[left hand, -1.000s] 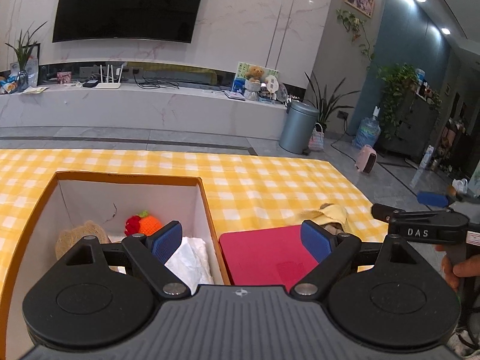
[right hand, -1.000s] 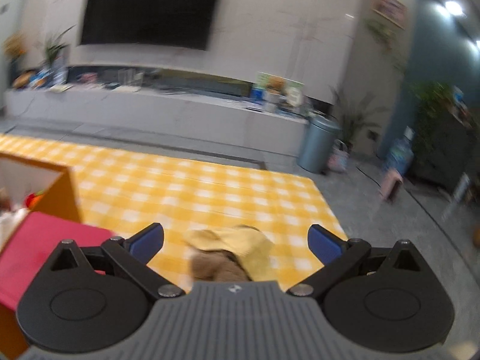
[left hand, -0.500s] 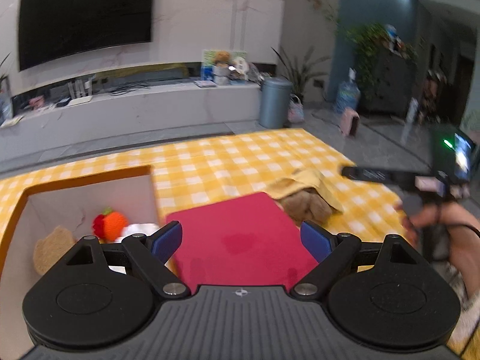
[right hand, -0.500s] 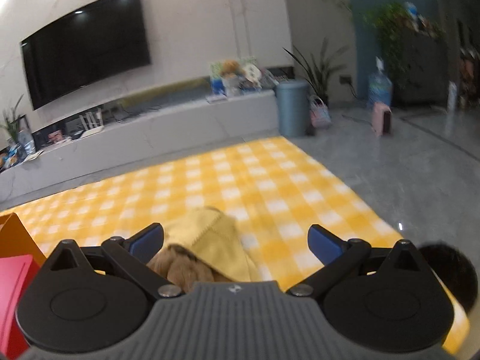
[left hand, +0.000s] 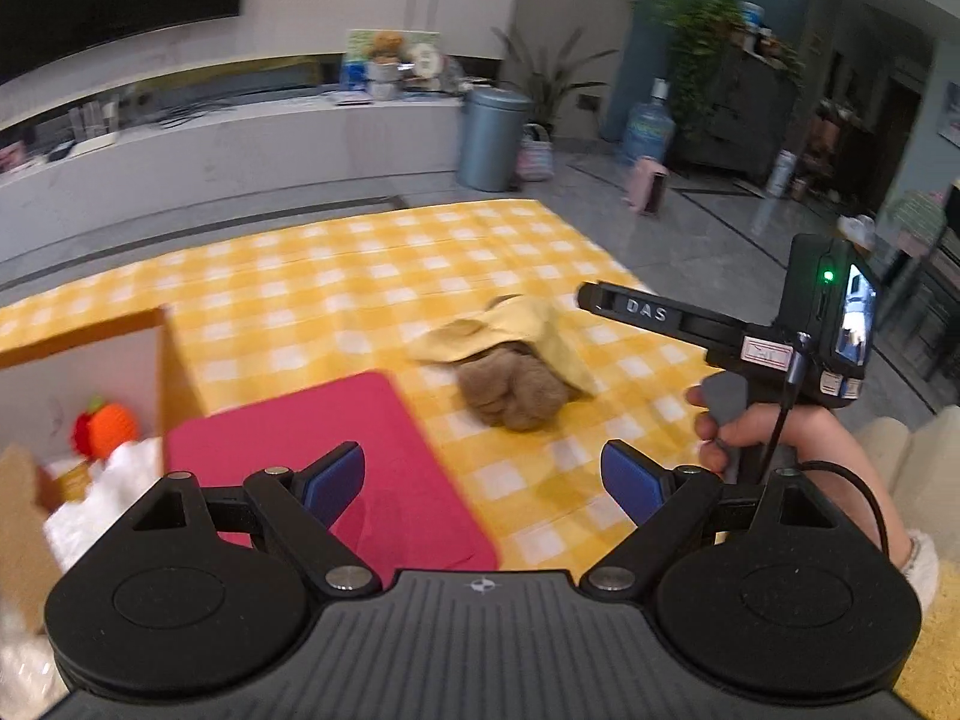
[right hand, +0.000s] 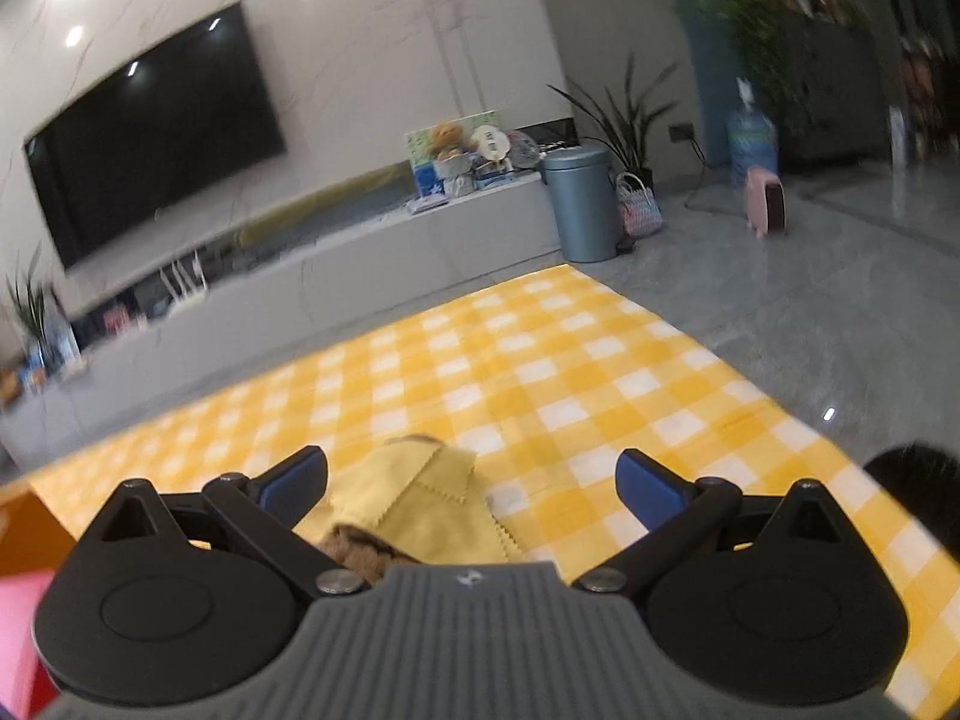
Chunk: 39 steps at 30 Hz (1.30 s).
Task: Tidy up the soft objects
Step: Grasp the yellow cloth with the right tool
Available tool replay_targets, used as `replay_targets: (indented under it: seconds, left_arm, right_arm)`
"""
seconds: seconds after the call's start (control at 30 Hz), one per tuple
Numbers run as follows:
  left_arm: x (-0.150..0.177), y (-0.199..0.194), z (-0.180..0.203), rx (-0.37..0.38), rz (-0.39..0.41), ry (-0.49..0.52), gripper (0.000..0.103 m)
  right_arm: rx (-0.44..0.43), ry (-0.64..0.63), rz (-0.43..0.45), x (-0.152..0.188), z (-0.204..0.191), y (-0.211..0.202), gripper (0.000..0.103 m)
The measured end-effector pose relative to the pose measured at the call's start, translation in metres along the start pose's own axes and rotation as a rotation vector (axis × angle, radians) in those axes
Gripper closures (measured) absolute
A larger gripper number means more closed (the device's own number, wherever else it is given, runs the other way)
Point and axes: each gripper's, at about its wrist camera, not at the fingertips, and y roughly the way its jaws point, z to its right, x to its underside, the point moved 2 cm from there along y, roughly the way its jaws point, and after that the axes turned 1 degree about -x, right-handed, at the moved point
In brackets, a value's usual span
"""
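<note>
Nearest the left gripper [left hand: 483, 477], whose jaws are standing wide apart and empty, a red mat [left hand: 336, 456] is lying on the yellow check cloth [left hand: 372, 276], beside an orange box [left hand: 90, 330] holding an orange toy [left hand: 111, 429]. Just beyond, a brown plush [left hand: 510, 390] is sitting under a yellow rag [left hand: 516, 330]. Over it the right gripper [right hand: 471, 480], marked "DAS", is hovering, likewise spread open. Farther off, a grey bin [right hand: 582, 204] is standing.

open checked cloth [left hand: 372, 276] around plush [left hand: 510, 387], box [left hand: 90, 360] left
</note>
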Motion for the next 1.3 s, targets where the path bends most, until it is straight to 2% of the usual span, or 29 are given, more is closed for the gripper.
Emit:
replay_targets:
  seconds: [0.07, 0.17, 0.27, 0.33, 0.4, 0.43, 0.53, 0.63, 0.7, 0.73, 0.8, 0.83, 0.87, 0.93, 1.03, 1.13, 1.2, 1.3]
  left_arm:
    - [-0.006, 0.009, 0.003, 0.014, -0.01, 0.01, 0.0]
    - [-0.018, 0.026, 0.002, 0.022, -0.076, 0.001, 0.001]
    - [-0.029, 0.038, -0.001, 0.081, -0.093, -0.062, 0.001]
    - [-0.033, 0.056, -0.004, 0.139, -0.178, -0.084, 0.001]
    - [-0.035, 0.072, -0.007, 0.135, -0.246, -0.107, 0.005]
    - [-0.036, 0.077, -0.007, 0.126, -0.248, -0.113, 0.009]
    - [-0.038, 0.083, -0.006, 0.101, -0.193, -0.082, 0.009]
    - [-0.04, 0.092, -0.006, 0.095, -0.196, -0.08, 0.009]
    - [-0.039, 0.094, -0.007, 0.09, -0.175, -0.076, 0.008]
    - [-0.041, 0.093, -0.007, 0.075, -0.156, -0.063, 0.008]
    - [-0.04, 0.092, -0.006, 0.071, -0.137, -0.034, 0.008]
    - [-0.039, 0.091, -0.006, 0.081, -0.128, -0.019, 0.008]
    - [-0.038, 0.09, -0.006, 0.093, -0.121, -0.006, 0.008]
    - [-0.037, 0.09, -0.005, 0.101, -0.117, 0.015, 0.008]
    - [-0.033, 0.09, 0.002, 0.076, -0.102, 0.089, 0.008]
    - [-0.027, 0.091, 0.008, 0.051, -0.092, 0.149, 0.008]
    - [-0.026, 0.093, 0.011, 0.04, -0.096, 0.163, 0.008]
    - [-0.027, 0.095, 0.012, 0.07, -0.12, 0.145, 0.008]
  right_arm:
    - [-0.016, 0.052, -0.007, -0.003, 0.007, 0.004, 0.003]
    - [-0.028, 0.081, -0.036, -0.007, 0.01, 0.014, 0.003]
    - [-0.052, 0.063, -0.064, -0.009, 0.01, 0.029, 0.003]
    - [-0.133, 0.094, -0.094, -0.011, 0.014, 0.041, 0.003]
    - [-0.182, 0.113, -0.124, -0.011, 0.016, 0.053, 0.003]
    - [-0.18, 0.09, -0.136, -0.011, 0.015, 0.058, 0.003]
    - [-0.179, -0.058, -0.145, -0.008, 0.002, 0.063, 0.003]
    - [-0.212, -0.124, -0.192, -0.002, -0.01, 0.071, 0.006]
    - [-0.228, -0.158, -0.227, 0.003, -0.015, 0.075, 0.028]
    - [-0.223, -0.176, -0.243, 0.006, -0.016, 0.077, 0.049]
    - [-0.215, -0.201, -0.25, 0.008, -0.017, 0.077, 0.054]
    - [-0.223, -0.202, -0.253, 0.008, -0.017, 0.076, 0.061]
    - [-0.223, -0.209, -0.249, 0.007, -0.017, 0.074, 0.073]
    - [-0.232, -0.236, -0.232, 0.005, -0.018, 0.067, 0.088]
    - [-0.229, -0.265, -0.223, 0.003, -0.017, 0.056, 0.103]
    - [-0.193, -0.302, -0.23, 0.001, -0.016, 0.046, 0.103]
    - [-0.113, -0.262, -0.3, -0.002, -0.006, 0.041, 0.103]
    - [-0.022, -0.235, -0.322, -0.005, 0.016, 0.024, 0.102]
